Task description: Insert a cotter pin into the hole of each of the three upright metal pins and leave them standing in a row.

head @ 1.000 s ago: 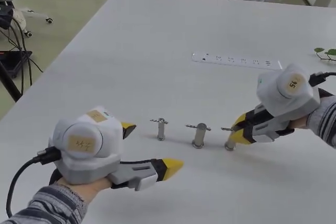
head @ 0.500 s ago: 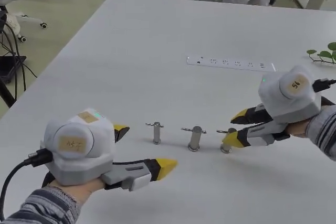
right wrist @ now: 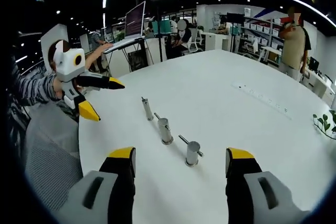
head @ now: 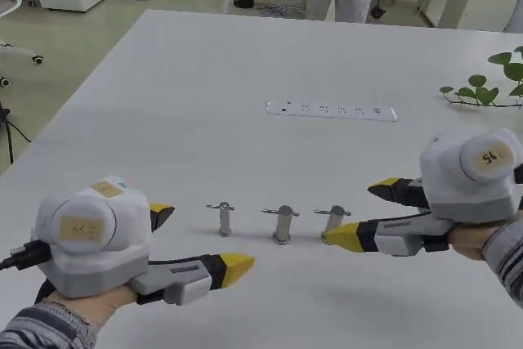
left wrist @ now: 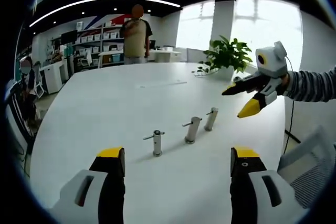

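The left gripper (head: 202,239) hangs low over the near left part of the white desk (head: 245,63), its jaws spread wide and holding nothing. The three metal pins stand on the desk ahead of it and to its right, in a row running left to right across the head view. The left pin (head: 224,220) is nearest this gripper, just beyond its yellow tips and clear of them. In the left gripper view it stands ahead, between the lines of the two jaws. The middle pin (head: 283,226) comes next, then the right pin (head: 334,220), with even gaps between them. All three are upright, long axis vertical. Each carries a cotter pin (head: 221,205) through its top, lying level and crosswise to the shaft. Its long axis runs roughly along the row, with an end sticking out on either side.

The right gripper (head: 354,212) is at the right end of the row, pointing left, released and empty. In the head view its near jaw tip sits low, just beside the foot of the right pin. The right gripper view shows that pin a little ahead of the jaws, between them and not touching. Farther back on the desk lie a white power strip (head: 331,109) and, at the right edge, a green plant (head: 482,87)
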A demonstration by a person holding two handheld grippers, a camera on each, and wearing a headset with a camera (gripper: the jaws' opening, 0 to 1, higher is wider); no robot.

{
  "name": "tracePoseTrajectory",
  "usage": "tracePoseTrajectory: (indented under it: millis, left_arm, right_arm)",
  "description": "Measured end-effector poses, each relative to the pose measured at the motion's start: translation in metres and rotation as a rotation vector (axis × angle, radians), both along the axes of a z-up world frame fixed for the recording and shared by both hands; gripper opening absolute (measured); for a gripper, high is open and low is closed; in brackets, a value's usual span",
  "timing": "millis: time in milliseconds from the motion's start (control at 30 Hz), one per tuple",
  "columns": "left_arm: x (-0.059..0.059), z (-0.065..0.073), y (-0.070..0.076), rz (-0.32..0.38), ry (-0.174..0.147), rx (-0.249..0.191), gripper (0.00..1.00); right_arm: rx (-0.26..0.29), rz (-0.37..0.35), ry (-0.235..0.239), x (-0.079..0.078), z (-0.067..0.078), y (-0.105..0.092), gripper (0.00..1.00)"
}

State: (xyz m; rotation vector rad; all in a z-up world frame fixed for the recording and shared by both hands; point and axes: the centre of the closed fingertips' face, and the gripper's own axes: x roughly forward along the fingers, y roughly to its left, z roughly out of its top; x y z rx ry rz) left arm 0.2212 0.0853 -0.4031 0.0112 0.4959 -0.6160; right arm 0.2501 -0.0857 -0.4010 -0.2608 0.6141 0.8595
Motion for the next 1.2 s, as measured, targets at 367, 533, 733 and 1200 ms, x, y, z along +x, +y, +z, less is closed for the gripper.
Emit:
tracePoseTrajectory:
  millis: [367, 533, 733, 1200]
  left_arm:
    - [-0.003, 0.003, 0.008, 0.019, 0.001, -0.011, 0.87]
    - [-0.006, 0.003, 0.01, 0.024, 0.004, -0.009, 0.9]
    - [-0.01, 0.003, 0.01, 0.032, 0.005, -0.023, 0.95]
    - [-0.018, -0.001, 0.015, 0.06, 0.003, -0.004, 0.99]
  right_arm:
    - [0.06, -0.137, -0.017, -0.019, 0.001, -0.013, 0.81]
    - [0.092, -0.175, -0.018, -0.027, 0.001, -0.015, 0.84]
    - [0.096, -0.2, -0.027, -0.035, -0.001, -0.013, 0.87]
    - [0.09, -0.223, -0.039, -0.045, -0.005, -0.011, 0.87]
